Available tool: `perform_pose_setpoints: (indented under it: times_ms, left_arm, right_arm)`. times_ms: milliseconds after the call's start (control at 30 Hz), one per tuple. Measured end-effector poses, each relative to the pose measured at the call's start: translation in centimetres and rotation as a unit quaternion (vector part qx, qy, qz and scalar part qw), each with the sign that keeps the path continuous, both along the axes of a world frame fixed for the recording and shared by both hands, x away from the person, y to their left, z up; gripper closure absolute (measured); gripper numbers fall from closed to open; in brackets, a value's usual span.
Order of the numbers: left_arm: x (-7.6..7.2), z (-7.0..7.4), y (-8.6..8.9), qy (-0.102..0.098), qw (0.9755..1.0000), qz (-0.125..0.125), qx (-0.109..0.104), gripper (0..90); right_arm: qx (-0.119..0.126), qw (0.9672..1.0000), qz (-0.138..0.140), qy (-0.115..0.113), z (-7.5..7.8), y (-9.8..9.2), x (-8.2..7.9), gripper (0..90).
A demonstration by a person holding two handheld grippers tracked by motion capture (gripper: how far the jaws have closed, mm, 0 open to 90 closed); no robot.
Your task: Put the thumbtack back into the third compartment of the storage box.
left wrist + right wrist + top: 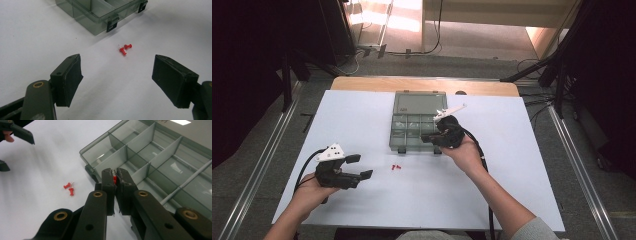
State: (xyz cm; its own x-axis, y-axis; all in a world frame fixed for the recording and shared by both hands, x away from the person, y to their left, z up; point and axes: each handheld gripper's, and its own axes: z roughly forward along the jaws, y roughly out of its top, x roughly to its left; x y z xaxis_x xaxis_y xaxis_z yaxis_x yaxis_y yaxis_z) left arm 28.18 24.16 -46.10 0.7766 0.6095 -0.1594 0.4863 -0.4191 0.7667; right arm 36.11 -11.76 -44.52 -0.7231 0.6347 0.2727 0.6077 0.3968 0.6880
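My right gripper (pixel 115 178) has its fingers (pixel 108 182) pressed together on a red pin (pixel 114 179), which shows as a sliver of red in the gap between the pads. I hold it over the near edge of the box (pixel 418 122), a clear grey case with its lid folded back flat and its dividers showing. In the high view that gripper (pixel 428 138) sits at the box's front right corner, above the compartments there; which compartment the pin hangs over I cannot tell.

My left gripper (pixel 117 82) hovers low over the white counter (pixel 362 120) with its fingers (pixel 68 80) spread wide and nothing between them. It points toward two more red pins (pixel 125 49) lying together on the counter, just short of the box's front latches (pixel 112 24). From above, those pins (pixel 396 167) lie between my two hands, near the box but apart from it, and my left gripper (pixel 359 167) stays to their left.
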Motion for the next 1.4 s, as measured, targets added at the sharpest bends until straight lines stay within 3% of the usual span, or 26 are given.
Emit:
perform_pose_setpoints:
  times_ms: [300,700,1400]
  left_arm:
    - [0.0,0.0,0.3,0.003,1.0,0.004,-0.002,23.4]
    - [0.0,0.0,0.4,0.003,1.0,0.003,-0.005,23.4]
    - [-0.1,0.0,0.4,0.002,1.0,0.003,-0.006,23.5]
  right_arm:
    - [-0.003,0.9998,-0.019,0.006,-0.3,-0.6,1.4,86.5]
    - [-0.016,0.9987,-0.048,-0.004,-0.4,-1.2,3.8,86.5]
    - [-0.037,0.9959,-0.082,-0.01,-2.1,-0.2,5.9,86.0]
